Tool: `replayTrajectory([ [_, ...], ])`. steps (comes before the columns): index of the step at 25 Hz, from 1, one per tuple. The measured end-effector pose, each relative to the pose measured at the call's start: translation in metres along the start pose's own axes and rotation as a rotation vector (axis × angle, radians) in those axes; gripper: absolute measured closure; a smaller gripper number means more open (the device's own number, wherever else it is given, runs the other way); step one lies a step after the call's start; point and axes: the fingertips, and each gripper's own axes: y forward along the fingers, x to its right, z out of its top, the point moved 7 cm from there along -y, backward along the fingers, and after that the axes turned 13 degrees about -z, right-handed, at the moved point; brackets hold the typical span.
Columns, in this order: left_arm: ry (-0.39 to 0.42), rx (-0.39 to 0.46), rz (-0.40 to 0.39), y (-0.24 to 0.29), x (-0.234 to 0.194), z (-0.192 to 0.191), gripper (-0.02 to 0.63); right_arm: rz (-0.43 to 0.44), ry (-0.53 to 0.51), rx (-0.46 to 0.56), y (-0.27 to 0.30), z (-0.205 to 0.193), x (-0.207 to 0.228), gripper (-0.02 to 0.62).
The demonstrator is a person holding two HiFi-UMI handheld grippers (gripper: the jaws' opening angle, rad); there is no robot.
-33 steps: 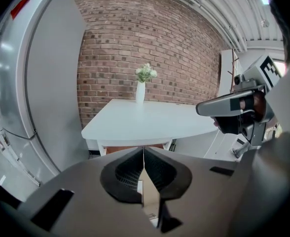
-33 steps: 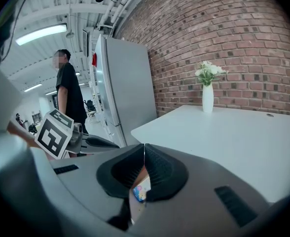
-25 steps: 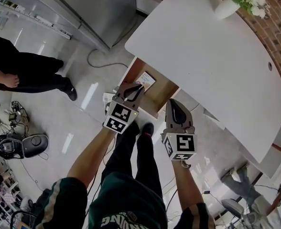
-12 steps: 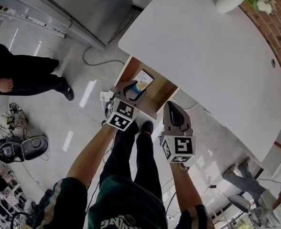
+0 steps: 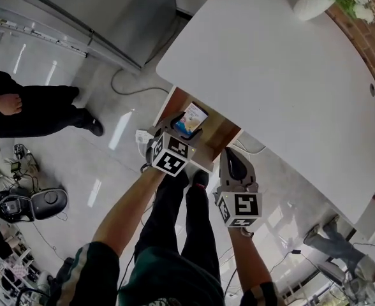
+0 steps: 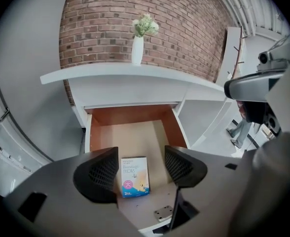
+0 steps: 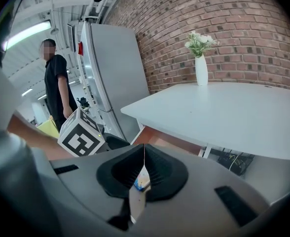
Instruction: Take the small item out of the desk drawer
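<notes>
Brick wall (image 6: pixel 135 4) room, white desk (image 5: pixel 270 75), drawer (image 6: pixel 130 115) pulled open.

Small box (image 6: pixel 135 179) lying flat on the drawer floor near the front, framed by the left gripper (image 6: pixel 141 154), jaws just been opening, now wide apart and clear of it. Right gripper (image 7: pixel 144 149) hanging beside it, jaws closed tip to tip on nothing.

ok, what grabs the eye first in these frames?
The open desk drawer, pulled out under the white desk, with a small bandage box lying flat inside. The left hand-held gripper hangs above it; its jaws have just been opening and frame the box, untouched. A white vase of flowers stands on the desk.
</notes>
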Motion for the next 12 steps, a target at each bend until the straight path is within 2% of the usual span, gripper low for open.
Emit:
replayTrajectory([
  [6,-0.003,-0.052,-0.005,0.023,-0.01,-0.008,0.281,-0.001,0.012,-0.016,0.014,-0.013,-0.003,0.571],
  [12,-0.024,-0.126,0.014,0.049,0.001,-0.017,0.252,-0.006,0.019,-0.032,0.001,-0.024,0.012,0.571],
])
